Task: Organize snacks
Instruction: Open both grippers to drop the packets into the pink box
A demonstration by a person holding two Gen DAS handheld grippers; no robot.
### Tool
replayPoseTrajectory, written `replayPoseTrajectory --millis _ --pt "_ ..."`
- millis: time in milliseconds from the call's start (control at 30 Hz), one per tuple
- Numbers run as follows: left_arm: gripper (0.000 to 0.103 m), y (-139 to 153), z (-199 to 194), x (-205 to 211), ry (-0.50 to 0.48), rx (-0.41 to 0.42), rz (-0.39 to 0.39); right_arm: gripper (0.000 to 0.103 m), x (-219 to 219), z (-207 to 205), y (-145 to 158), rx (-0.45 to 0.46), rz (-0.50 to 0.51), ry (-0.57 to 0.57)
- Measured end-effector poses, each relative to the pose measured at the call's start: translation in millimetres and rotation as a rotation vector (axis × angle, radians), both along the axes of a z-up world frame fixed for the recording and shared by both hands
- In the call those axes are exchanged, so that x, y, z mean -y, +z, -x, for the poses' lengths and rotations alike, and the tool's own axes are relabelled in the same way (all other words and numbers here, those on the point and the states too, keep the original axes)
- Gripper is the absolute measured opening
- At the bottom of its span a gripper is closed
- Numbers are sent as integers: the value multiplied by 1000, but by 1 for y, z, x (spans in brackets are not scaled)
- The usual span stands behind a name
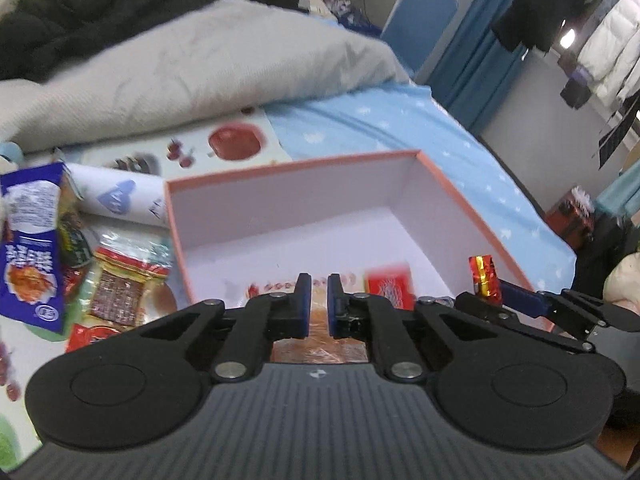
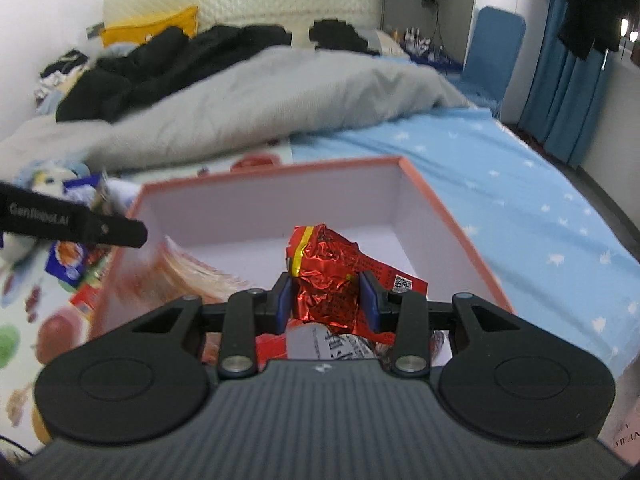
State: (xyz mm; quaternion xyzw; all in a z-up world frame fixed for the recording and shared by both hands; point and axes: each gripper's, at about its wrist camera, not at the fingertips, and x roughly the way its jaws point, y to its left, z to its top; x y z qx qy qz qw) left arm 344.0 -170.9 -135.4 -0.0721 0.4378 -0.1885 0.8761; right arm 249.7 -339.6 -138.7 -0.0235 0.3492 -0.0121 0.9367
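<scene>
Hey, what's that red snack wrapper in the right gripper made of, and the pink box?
Red wrapper: likely metallised foil or foil-look plastic; it is shiny and sharply crinkled. Pink box: apparently rigid cardboard, matte, with thick straight walls and white inside.

L gripper point(image 1: 318, 304) sits over the near edge of the pink box point(image 1: 296, 196), tilted down into it, blue pads nearly together w/ only a thin slit, nothing between them. R gripper point(image 2: 327, 300) also over the box's near side, angled down, pads clamped on a red foil snack point(image 2: 326, 280). In L view, R gripper sits just right of L, at the box's right rim.
</scene>
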Motion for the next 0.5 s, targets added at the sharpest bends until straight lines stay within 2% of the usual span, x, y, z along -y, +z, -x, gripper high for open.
replayPoseTrajectory --millis 167,300,333,400,467,500 --pt "10 -25 -18 12 -20 -55 -19 40 10 -15 -27 -81 -26 -18" --pt "10 -36 -25 17 -28 -77 -25 44 16 -20 -39 -108 -40 -34" --pt "10 -38 -27 18 -31 -80 -26 47 18 -21 -41 -113 -42 -42" --pt "10 -39 -28 20 -37 -81 -30 71 22 -23 -45 -122 -46 -64" --pt "10 -39 -29 21 -42 -81 -30 80 24 -24 -46 -121 -57 -75" --pt "10 -38 -28 20 -43 -78 -30 80 25 -23 -46 -121 -62 -83"
